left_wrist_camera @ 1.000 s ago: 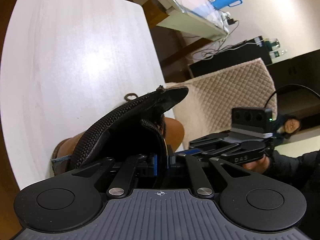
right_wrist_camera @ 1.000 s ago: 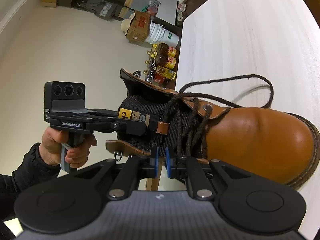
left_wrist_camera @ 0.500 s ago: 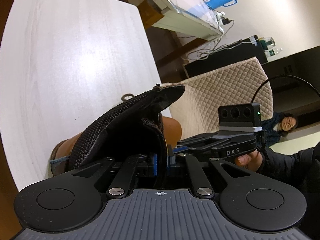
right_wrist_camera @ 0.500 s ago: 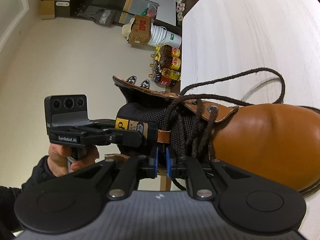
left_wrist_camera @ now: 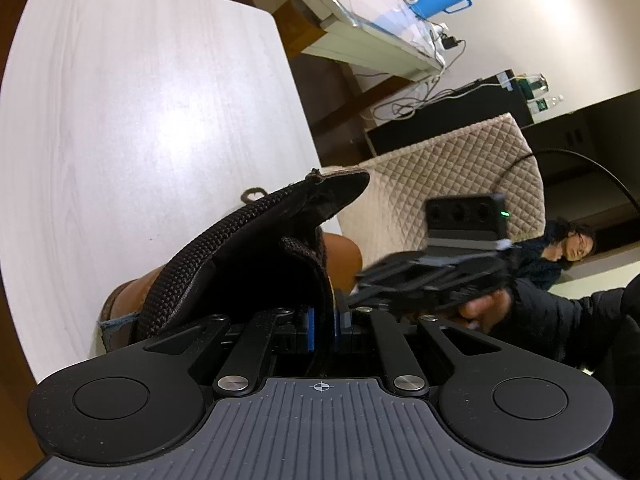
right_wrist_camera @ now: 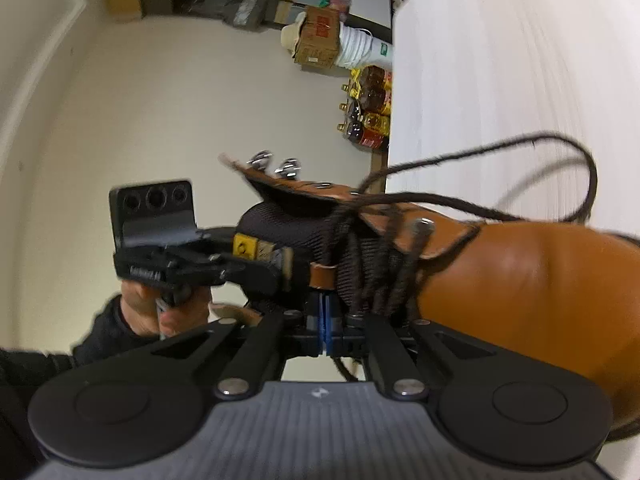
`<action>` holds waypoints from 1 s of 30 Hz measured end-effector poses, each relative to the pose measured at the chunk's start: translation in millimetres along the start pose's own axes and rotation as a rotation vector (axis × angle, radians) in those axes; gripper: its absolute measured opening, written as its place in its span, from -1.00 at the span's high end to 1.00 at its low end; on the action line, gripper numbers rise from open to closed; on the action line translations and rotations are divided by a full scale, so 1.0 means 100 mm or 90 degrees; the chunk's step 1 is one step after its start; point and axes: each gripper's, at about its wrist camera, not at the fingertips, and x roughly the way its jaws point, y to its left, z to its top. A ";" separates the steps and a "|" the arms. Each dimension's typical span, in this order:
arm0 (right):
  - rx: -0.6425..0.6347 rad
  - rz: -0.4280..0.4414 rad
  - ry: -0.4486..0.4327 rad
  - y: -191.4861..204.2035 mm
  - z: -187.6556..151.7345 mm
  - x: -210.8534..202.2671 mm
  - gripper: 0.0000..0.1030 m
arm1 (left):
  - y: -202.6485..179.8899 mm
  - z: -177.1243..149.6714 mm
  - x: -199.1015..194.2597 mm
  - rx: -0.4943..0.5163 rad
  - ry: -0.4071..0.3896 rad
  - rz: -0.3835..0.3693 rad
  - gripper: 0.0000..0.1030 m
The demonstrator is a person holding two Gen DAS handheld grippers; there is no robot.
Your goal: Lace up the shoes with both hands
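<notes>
I see the brown leather boot [right_wrist_camera: 520, 276] lying on the pale wood surface [left_wrist_camera: 120, 120], toe pointing away from my left hand-held gripper [left_wrist_camera: 323, 328]. That gripper is nearly closed, its blue pads pinching the edge of the boot's black mesh tongue [left_wrist_camera: 256, 264] with only a thin gap between them. My right hand-held gripper [right_wrist_camera: 323, 328] is also almost fully closed, right beside the brown leather loop on the tongue; what sits between its pads I cannot tell. The dark brown lace [right_wrist_camera: 500, 168] criss-crosses the eyelets and one long end arcs out over the surface to the far right. Beyond the boot, bottles [right_wrist_camera: 370, 108] stand on the floor near a cardboard box [right_wrist_camera: 320, 40]. A quilted beige chair [left_wrist_camera: 452, 184] stands off the surface's right edge.
</notes>
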 end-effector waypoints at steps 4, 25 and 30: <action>-0.007 -0.007 0.020 0.23 -0.20 -0.16 0.99 | 0.00 0.01 0.00 -0.001 -0.002 0.000 0.84; 0.080 -0.043 -0.027 -0.04 -0.01 0.21 0.95 | -0.01 0.01 0.02 0.001 -0.004 0.007 0.84; 0.039 -0.070 -0.015 0.13 -0.03 0.13 0.98 | 0.02 0.01 0.01 -0.002 -0.004 -0.006 0.84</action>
